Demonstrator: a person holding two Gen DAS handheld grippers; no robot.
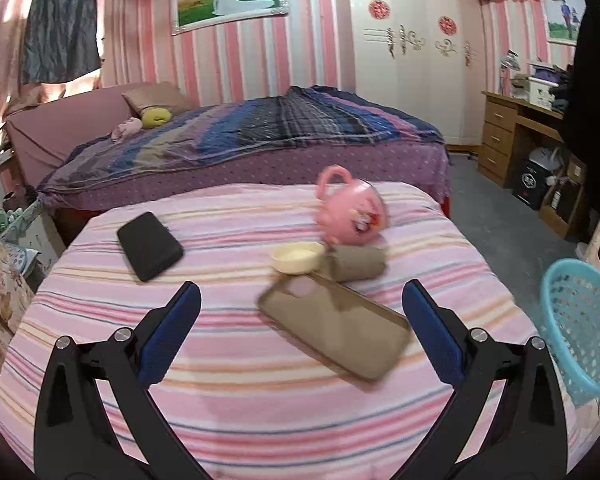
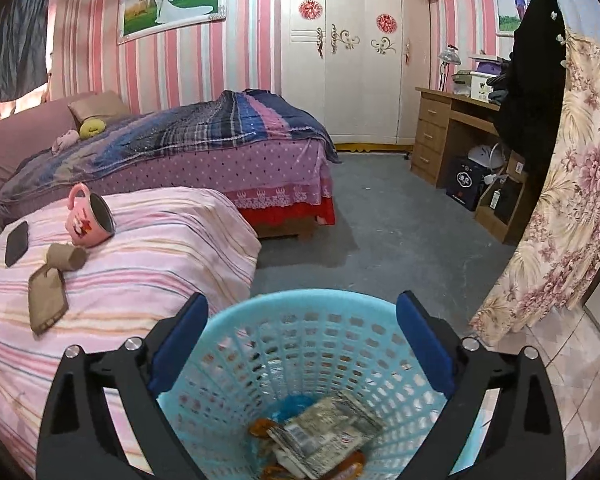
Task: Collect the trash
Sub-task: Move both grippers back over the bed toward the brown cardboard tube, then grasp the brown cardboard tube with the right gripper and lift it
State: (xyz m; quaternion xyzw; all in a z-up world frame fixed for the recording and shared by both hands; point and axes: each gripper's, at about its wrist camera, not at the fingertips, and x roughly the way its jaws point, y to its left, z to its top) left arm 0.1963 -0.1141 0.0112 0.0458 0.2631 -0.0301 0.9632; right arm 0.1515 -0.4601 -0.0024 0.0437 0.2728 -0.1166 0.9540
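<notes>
Trash (crumpled wrappers) at lower centre of the right wrist view, lying in the bottom of the blue basket. Right gripper above it, jaws spread wide, holding nothing. In the left wrist view, left gripper likewise wide and empty over the striped bed, brown phone case at centre, basket at right edge.

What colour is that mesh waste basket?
Light blue; the waste basket shows best in the right wrist view.
</notes>
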